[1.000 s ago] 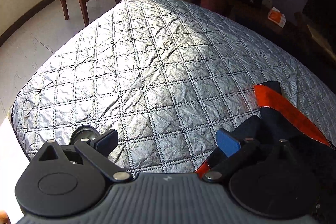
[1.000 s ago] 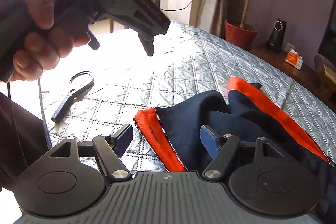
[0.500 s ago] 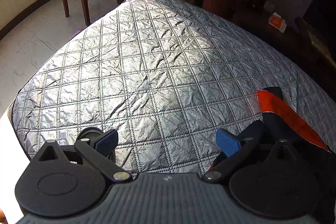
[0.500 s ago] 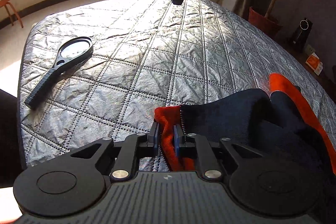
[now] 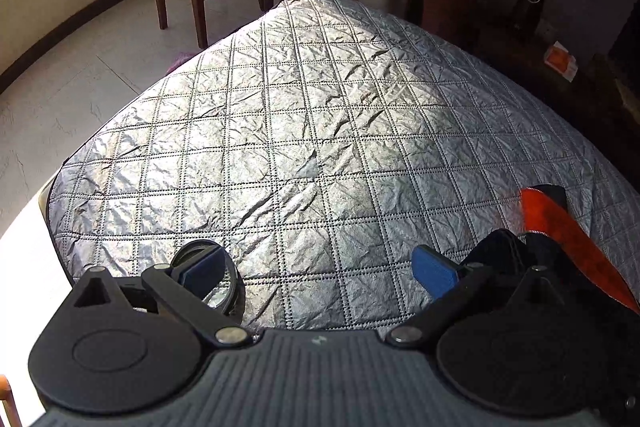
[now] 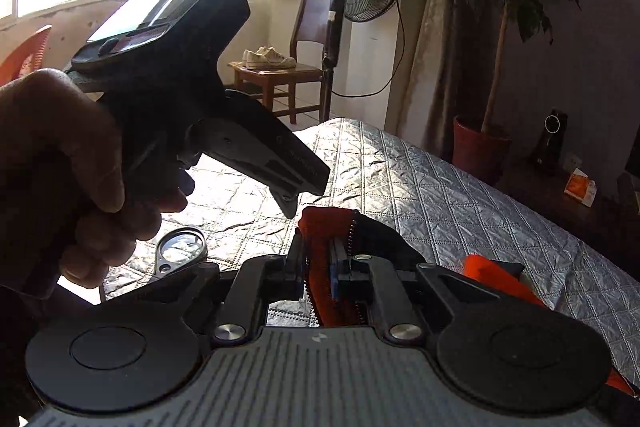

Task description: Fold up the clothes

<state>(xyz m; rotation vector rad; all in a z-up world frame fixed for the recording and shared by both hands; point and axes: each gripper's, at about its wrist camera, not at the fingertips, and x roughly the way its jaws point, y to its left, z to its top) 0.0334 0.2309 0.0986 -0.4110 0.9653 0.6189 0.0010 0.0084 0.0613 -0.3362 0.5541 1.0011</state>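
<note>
Jacket point(image 6: 326, 267) corner is pinched in the right gripper point(image 6: 318, 273) — lift slowly. Left gripper point(image 5: 320, 267) hangs wide, holding nothing, over the table point(image 5: 320, 147) near edge.

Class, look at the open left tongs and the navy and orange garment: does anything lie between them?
Nothing visible does. The left tongs hang open over bare quilted cover, with the garment just beside their right finger. The magnifying glass lies on the other side.

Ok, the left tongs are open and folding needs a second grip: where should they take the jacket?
Probably the jacket's far orange zip edge, coming from the left across bare quilt: that hem lies thin and exposed at the garment's end.
</note>
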